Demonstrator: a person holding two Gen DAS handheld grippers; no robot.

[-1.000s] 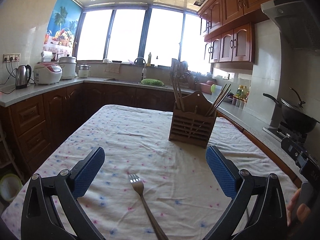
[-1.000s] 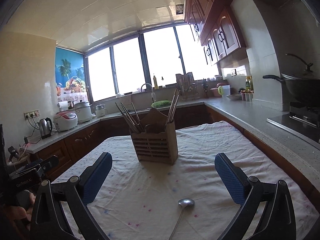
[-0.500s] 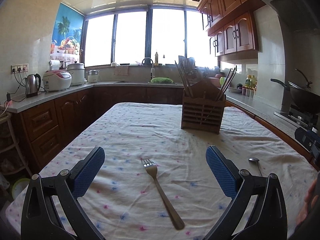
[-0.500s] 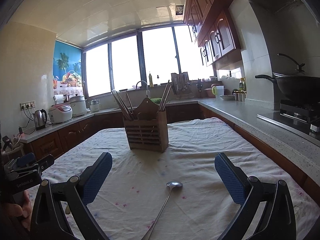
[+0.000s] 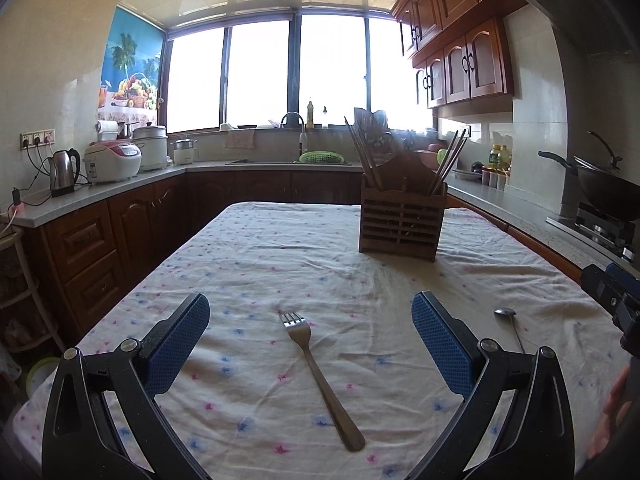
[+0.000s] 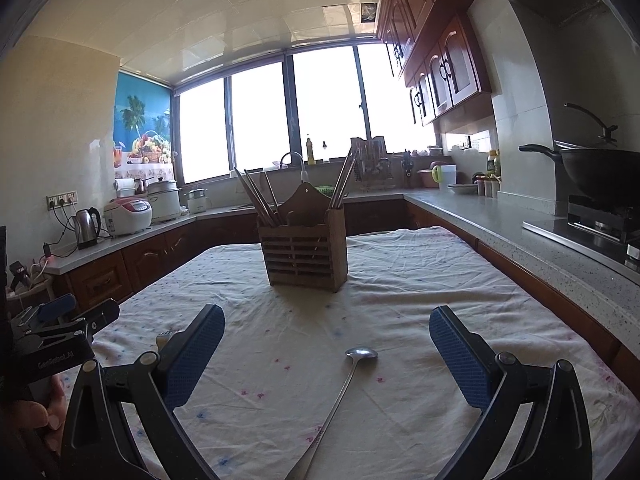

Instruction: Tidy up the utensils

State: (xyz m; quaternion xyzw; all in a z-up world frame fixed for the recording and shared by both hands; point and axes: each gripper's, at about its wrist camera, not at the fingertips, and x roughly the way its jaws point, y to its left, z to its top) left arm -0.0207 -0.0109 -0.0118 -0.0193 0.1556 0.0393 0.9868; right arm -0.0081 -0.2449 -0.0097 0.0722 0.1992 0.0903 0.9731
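Note:
A steel fork (image 5: 318,376) lies on the flowered tablecloth (image 5: 280,264), tines pointing away, between the fingers of my open, empty left gripper (image 5: 310,332). A steel spoon (image 6: 344,392) lies between the fingers of my open, empty right gripper (image 6: 326,338); it also shows in the left wrist view (image 5: 509,322). A wooden utensil holder (image 5: 402,216) with several chopsticks stands upright farther back on the table, also in the right wrist view (image 6: 304,250). Both grippers hover over the cloth.
The left gripper's body (image 6: 56,344) shows at the left edge of the right wrist view. Counters surround the table: kettle (image 5: 64,172) and rice cooker (image 5: 112,160) on the left, wok (image 5: 604,188) on a stove on the right, sink (image 5: 296,136) at the back.
Both views have drawn back and levelled: the fork and spoon now show more of their length and lie farther ahead between the fingers. Both grippers stay open.

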